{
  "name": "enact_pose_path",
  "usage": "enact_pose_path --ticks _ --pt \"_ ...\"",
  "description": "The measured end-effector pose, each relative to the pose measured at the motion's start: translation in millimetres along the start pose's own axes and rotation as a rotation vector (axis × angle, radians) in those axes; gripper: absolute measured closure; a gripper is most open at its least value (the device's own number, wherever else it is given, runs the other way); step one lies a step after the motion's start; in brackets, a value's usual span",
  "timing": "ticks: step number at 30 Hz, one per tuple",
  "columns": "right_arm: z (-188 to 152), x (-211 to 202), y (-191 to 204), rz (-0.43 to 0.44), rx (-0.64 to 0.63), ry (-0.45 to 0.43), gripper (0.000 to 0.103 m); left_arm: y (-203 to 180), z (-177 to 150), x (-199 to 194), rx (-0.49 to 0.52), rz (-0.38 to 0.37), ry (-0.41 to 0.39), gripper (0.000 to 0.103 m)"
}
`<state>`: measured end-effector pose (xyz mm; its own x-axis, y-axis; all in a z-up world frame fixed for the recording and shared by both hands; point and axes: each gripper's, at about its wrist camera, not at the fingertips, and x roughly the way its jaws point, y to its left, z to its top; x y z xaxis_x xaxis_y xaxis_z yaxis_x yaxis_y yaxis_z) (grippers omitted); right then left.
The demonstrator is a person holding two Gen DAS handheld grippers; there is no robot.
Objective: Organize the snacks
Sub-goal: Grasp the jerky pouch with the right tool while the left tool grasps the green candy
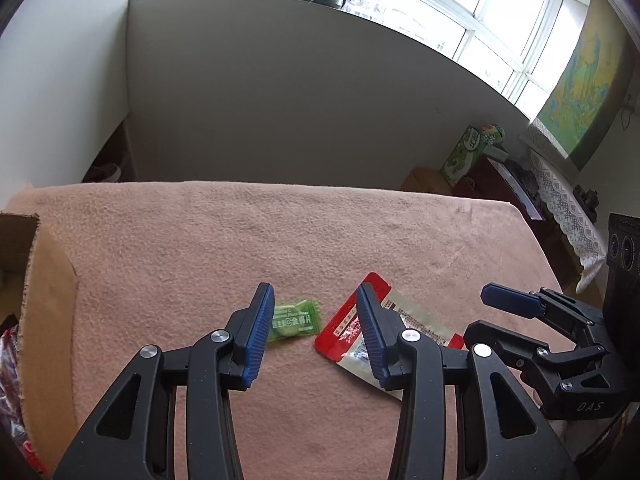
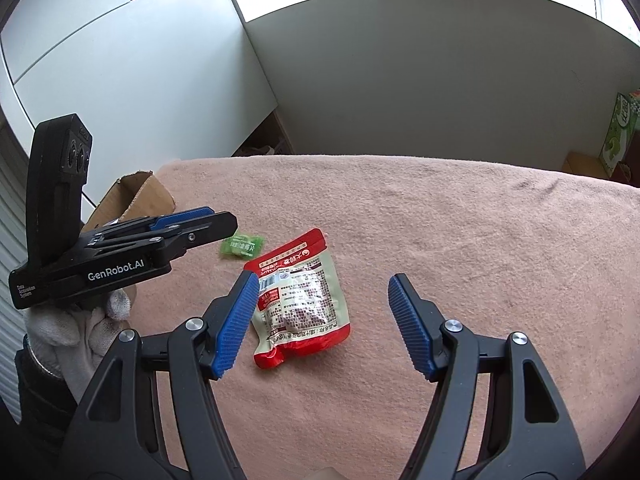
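- L tool [image 1: 316,332] part open, empty, over green candy [image 1: 294,319] on desk [image 1: 200,240].
- R tool [image 2: 322,320] wide open, empty, above red pouch [image 2: 300,300].
- Cardboard box [image 2: 136,200] at left.

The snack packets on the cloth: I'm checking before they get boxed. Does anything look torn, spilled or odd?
Nothing stands out. The red pouch lies flat, back side up, sealed as far as shows; the green candy lies beside it, wrapper intact. Nothing has spilled on the pink cloth.

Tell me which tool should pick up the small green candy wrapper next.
Left. The left tool is open with the small green candy wrapper lying just ahead between its fingers; the right tool is lined up on the red-and-clear snack pouch instead.
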<state>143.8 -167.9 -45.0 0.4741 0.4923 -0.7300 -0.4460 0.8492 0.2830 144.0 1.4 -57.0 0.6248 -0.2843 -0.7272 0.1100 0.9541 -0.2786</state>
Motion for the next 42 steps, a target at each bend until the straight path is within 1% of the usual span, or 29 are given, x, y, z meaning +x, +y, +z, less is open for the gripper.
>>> enact_pose_path --ticks 4,5,7,11,12,13,18,21,23,26,32,35,42 --pt "-1.6 3.7 -1.6 -0.007 0.003 0.011 0.033 1.4 2.6 19.6 -0.012 -0.043 0.060 0.062" --pt "-1.7 3.4 -2.9 -0.008 0.004 0.011 0.033 0.9 3.4 22.5 -0.010 -0.043 0.067 0.062" --pt "-1.5 3.0 -3.4 -0.007 0.007 0.008 0.033 0.8 5.0 27.2 -0.003 -0.018 0.071 0.062" --pt "-2.5 2.0 -4.0 -0.011 0.010 0.007 0.033 7.6 6.0 37.0 -0.010 -0.015 0.100 0.063" --pt "-2.3 2.0 -4.7 -0.011 0.012 0.008 0.033 9.2 4.7 38.2 -0.011 -0.011 0.107 0.068" --pt "-2.3 2.3 -5.4 -0.012 0.013 0.009 0.033 9.3 3.3 37.7 -0.007 -0.010 0.106 0.072" --pt "-1.6 2.0 -7.1 -0.012 0.024 0.010 0.033 5.7 -6.7 29.8 0.019 -0.009 0.111 0.072" --pt "-1.0 1.4 -5.7 -0.002 0.029 0.005 0.033 3.9 -10.3 26.4 0.039 0.019 0.103 0.072" --pt "0.4 0.7 -1.6 0.006 0.022 0.002 0.033 7.6 -12.0 22.6 0.036 0.022 0.097 0.072" --pt "3.0 5.9 3.1 -0.001 0.015 0.016 0.033 16.3 -12.7 23.8 0.019 0.016 0.106 0.072" --pt "6.2 30.6 2.7 0.017 0.035 0.073 0.033 20.1 -15.1 18.8 0.051 0.018 0.104 0.072" --pt "5.1 42.8 13.3 0.002 -0.003 0.102 0.033 11.8 -16.5 21.4 0.083 0.038 0.102 0.072" --pt "-8.2 57.2 44.4 -0.084 -0.162 0.135 0.033 -2.9 -20.6 24.7 0.171 0.114 0.091 0.073"
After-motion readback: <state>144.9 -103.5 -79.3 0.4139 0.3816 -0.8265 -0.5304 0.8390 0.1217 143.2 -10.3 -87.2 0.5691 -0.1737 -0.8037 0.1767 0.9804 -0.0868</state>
